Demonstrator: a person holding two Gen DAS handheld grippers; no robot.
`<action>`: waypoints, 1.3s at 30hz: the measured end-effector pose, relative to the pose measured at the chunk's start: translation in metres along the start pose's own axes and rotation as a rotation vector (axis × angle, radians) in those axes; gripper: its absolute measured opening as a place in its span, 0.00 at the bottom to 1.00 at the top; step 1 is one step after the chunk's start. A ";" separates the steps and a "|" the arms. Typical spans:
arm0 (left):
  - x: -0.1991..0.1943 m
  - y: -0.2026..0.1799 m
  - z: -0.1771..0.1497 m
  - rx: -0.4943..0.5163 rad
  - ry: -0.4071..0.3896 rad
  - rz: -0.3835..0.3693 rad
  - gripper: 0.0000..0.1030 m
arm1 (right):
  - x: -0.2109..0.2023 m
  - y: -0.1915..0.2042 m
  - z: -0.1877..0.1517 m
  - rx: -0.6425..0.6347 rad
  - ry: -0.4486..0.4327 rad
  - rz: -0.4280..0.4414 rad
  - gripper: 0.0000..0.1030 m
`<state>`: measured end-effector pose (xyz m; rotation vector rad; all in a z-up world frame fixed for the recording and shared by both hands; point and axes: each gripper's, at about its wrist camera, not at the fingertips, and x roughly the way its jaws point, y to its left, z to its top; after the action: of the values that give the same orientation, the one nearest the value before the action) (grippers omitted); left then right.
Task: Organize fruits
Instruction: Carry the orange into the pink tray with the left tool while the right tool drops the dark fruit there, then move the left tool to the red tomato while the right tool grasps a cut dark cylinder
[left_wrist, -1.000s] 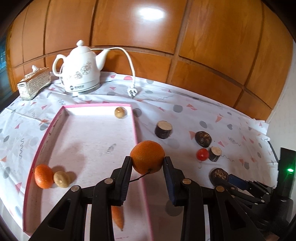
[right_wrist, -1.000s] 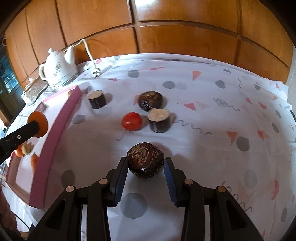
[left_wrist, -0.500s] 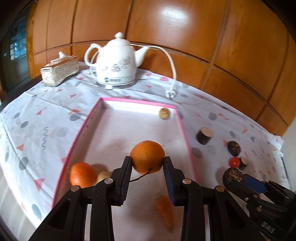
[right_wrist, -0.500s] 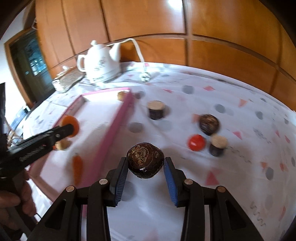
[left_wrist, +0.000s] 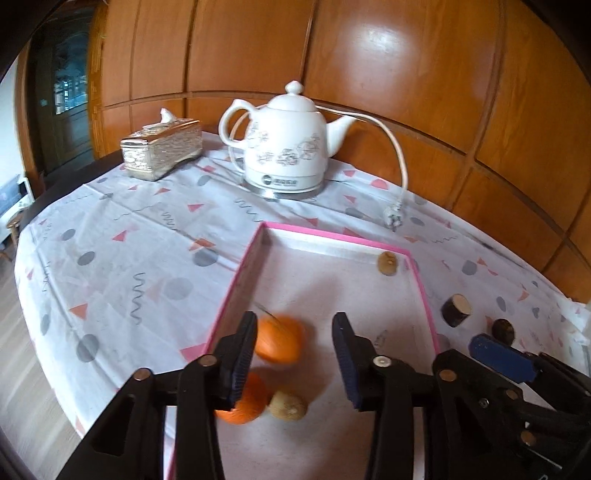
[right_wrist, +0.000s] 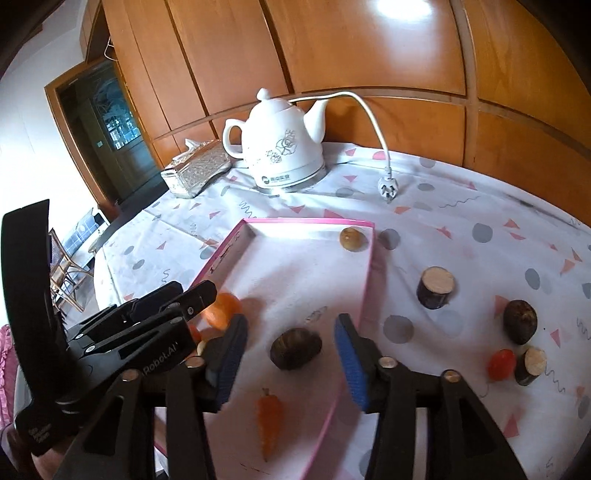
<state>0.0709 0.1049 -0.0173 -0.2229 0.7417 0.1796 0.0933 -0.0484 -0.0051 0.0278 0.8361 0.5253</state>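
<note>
Round orange fruit w/ thin stem (left_wrist: 279, 339), motion-blurred, in pink-rimmed shallow white tray (left_wrist: 236, 288), near left wall. Looks free of left gripper (left_wrist: 295, 354); whether touching left pad or tray floor: can't tell from blur. Probably light, firm, smooth rind: rolls easily, judged not fragile. Best hold: across widest middle, pads on opposite sides, stem kept clear.

Dark brown rounded fruit w/ glossy shell (right_wrist: 295, 348) in tray near right rim, between pads of right gripper (right_wrist: 291, 354), touching neither. Judged hard, slick, slightly flattened; should sit steadier than orange. Grip across flatter flanks.

Left gripper: spread wide, holding nothing, hanging over near half of tray. Right gripper: spread wide too, nothing held, gap clear both sides of brown fruit.

Already in tray: second orange fruit (left_wrist: 245, 404) touching tan oval fruit (left_wrist: 287, 405) near front left; small orange carrot-shaped piece (right_wrist: 270, 415) near front; small tan round fruit (left_wrist: 387, 263) at far right corner.

Not yet in tray, on patterned white cloth of tabletop (right_wrist: 461, 229): dark cylinder w/ pale cut top (right_wrist: 436, 288), dark brown round fruit (right_wrist: 520, 321), small red fruit (right_wrist: 501, 364) just beside second short dark cylinder (right_wrist: 532, 365). Cylinders judged stiff; grip by sides. Red one maybe soft, so light squeeze.
</note>
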 end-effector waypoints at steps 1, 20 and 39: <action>0.000 0.002 -0.001 -0.004 0.002 0.008 0.50 | 0.001 0.001 -0.002 0.000 0.001 -0.001 0.51; -0.017 -0.035 -0.018 0.065 -0.006 -0.075 0.66 | -0.039 -0.077 -0.061 0.163 -0.049 -0.271 0.50; -0.015 -0.112 -0.045 0.215 0.076 -0.236 0.66 | -0.055 -0.170 -0.087 0.335 -0.022 -0.414 0.47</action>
<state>0.0577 -0.0159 -0.0238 -0.1111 0.7980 -0.1339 0.0748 -0.2371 -0.0637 0.1636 0.8725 -0.0067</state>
